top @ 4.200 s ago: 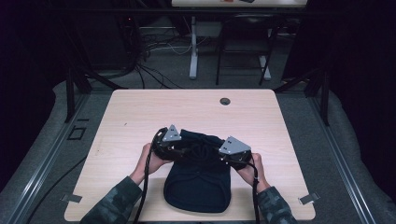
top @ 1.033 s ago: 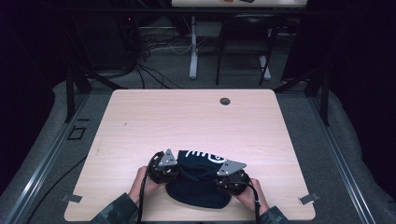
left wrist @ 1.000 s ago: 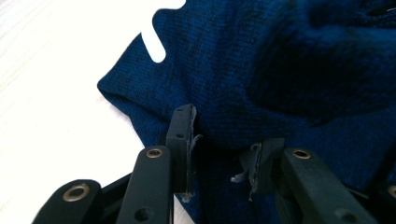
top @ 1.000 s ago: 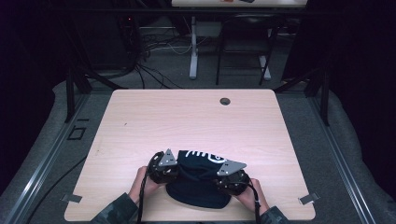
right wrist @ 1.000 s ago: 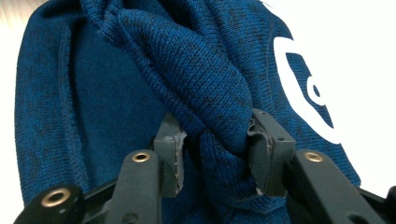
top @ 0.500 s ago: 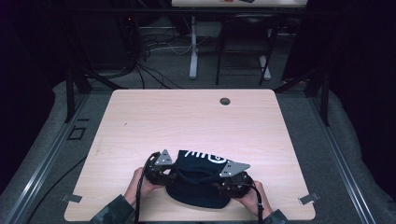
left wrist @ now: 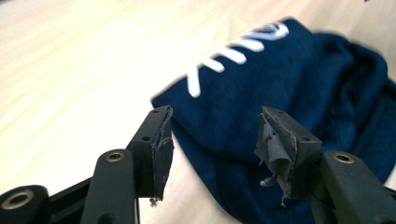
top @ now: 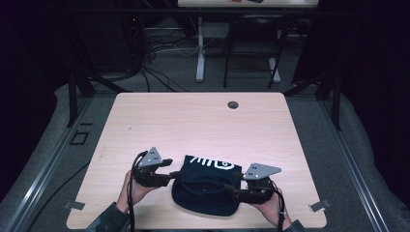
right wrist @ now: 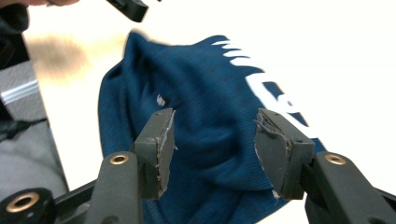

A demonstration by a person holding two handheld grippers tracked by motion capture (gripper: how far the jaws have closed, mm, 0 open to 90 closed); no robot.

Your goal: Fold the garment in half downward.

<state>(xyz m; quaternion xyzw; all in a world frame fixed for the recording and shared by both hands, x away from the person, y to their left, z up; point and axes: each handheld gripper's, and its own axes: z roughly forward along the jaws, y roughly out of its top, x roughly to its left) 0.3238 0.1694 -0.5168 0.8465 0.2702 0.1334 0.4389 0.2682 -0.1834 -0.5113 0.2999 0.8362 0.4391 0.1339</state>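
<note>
Both grippers now sit drawn back from the folded navy garment [top: 205, 186], left gripper [top: 170, 175] and right gripper [top: 235, 189] with fingers apart, holding nothing; it lies low-centre on the tabletop [top: 193, 125], fold apparently finished.

A light wooden table [top: 203, 125] is filling the middle of the frame, its rounded corners showing at the top. A small dark round grommet [top: 233, 105] is sitting in the table near its far edge, slightly right of centre. Grey floor [top: 333, 159] is running along both sides of the table. In the upper middle of the frame, cables [top: 164, 46] are trailing over the floor beside a white table leg [top: 200, 48]. A dark post [top: 72, 96] is standing at the left, another [top: 336, 101] at the right.
</note>
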